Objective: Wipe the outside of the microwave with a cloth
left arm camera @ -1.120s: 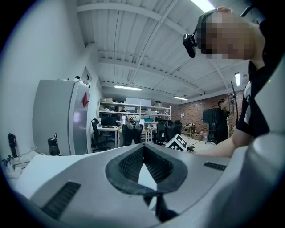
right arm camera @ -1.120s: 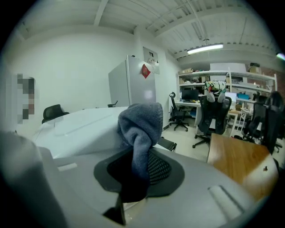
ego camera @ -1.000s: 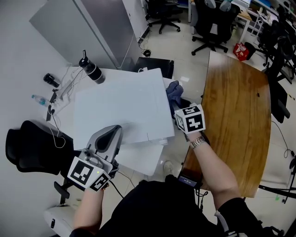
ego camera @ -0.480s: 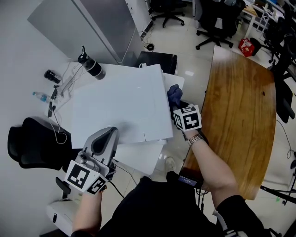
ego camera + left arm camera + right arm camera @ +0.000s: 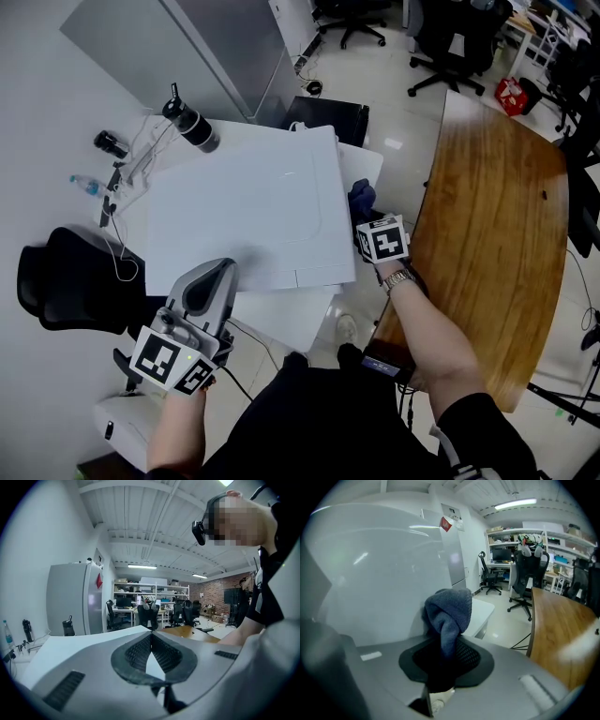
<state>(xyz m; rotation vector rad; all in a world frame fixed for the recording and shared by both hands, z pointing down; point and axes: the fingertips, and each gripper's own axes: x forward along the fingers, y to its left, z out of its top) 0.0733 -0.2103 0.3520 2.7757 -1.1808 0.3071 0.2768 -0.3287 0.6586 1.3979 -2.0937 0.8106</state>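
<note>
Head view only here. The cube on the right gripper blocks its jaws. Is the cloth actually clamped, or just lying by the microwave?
Observer: Clamped. In the right gripper view, the right gripper has its jaws shut on the cloth. The cloth bunches up above them, close beside the microwave's white side wall.
Operator: And the left gripper, is it holding anything?
Observer: No. The left gripper view shows the left gripper with its jaws together at the tips and nothing between them.
</note>
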